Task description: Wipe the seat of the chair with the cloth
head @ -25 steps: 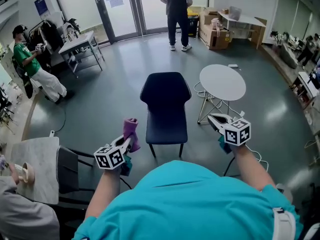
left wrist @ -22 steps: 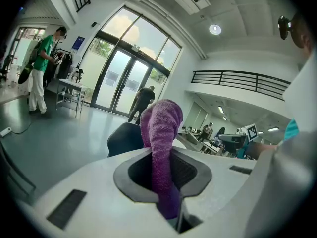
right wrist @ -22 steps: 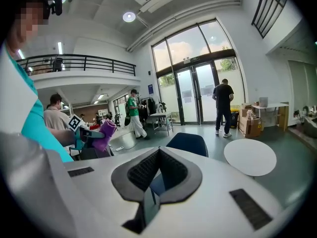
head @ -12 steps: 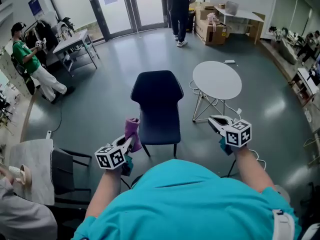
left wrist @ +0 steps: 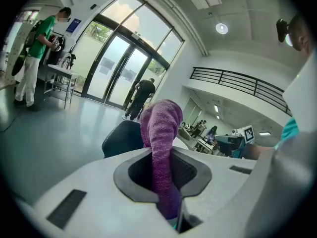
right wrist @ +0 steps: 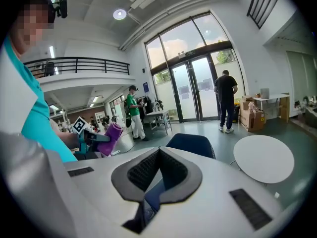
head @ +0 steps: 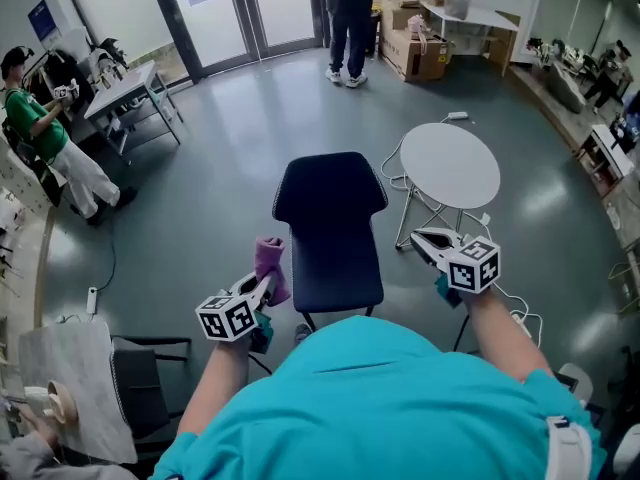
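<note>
Purple cloth (head: 268, 264) is pinched tight between the jaws of the left gripper (head: 263, 288). It sticks up past the tips. This gripper is held up in the air, just left of the dark blue chair (head: 330, 218), by the near left corner of the seat. The cloth is not on the seat. On the right side of the chair is the right gripper (head: 424, 240), also up in the air and close to a round white table (head: 450, 165). Its jaws are a little apart with nothing between them. Far away, a person in black (head: 350, 8) stands by glass doors (head: 215, 8).
</note>
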`<state>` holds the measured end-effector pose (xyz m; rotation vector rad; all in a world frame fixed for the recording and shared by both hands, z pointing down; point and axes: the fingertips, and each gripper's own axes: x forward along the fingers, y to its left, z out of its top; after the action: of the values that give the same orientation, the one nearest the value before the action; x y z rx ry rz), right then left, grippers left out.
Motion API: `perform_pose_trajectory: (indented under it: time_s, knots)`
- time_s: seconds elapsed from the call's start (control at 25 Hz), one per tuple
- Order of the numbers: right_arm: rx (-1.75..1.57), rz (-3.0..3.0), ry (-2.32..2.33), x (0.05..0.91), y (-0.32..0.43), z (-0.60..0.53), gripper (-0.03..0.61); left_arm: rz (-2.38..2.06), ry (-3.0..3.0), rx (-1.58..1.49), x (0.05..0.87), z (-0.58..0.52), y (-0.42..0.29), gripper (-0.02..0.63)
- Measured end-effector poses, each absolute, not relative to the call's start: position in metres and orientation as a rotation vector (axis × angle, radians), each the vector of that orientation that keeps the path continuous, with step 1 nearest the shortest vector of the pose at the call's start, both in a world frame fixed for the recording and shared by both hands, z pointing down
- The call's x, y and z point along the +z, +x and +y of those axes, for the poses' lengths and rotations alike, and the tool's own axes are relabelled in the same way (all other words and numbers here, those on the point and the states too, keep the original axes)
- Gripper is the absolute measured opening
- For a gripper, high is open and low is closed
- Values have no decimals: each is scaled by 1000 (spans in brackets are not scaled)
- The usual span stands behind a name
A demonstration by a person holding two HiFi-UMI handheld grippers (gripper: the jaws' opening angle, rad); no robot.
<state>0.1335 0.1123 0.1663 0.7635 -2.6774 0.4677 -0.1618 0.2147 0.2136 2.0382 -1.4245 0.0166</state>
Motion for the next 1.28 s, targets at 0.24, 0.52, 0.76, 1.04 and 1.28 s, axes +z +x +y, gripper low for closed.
perform_pose_trajectory:
  time_s: [0.24, 0.52, 0.76, 1.04, 1.28]
  knots:
    - [466, -2650, 808, 158, 45, 58, -5, -1255, 2138, 149, 223, 142, -218, 52]
    - [504, -2592, 867, 176, 26, 3, -3, -1191, 2154, 220, 254, 76, -233, 52]
    - [507, -2611, 786, 196, 48, -41, -3, -1270, 2083, 267, 284, 50, -207, 52]
    - [471, -2636, 547, 240, 42, -77, -3, -1434, 1898, 277, 333, 39, -205, 52]
    - [470, -2640, 560, 287, 23, -108, -5, -1460, 1843, 371, 390, 14, -216, 52]
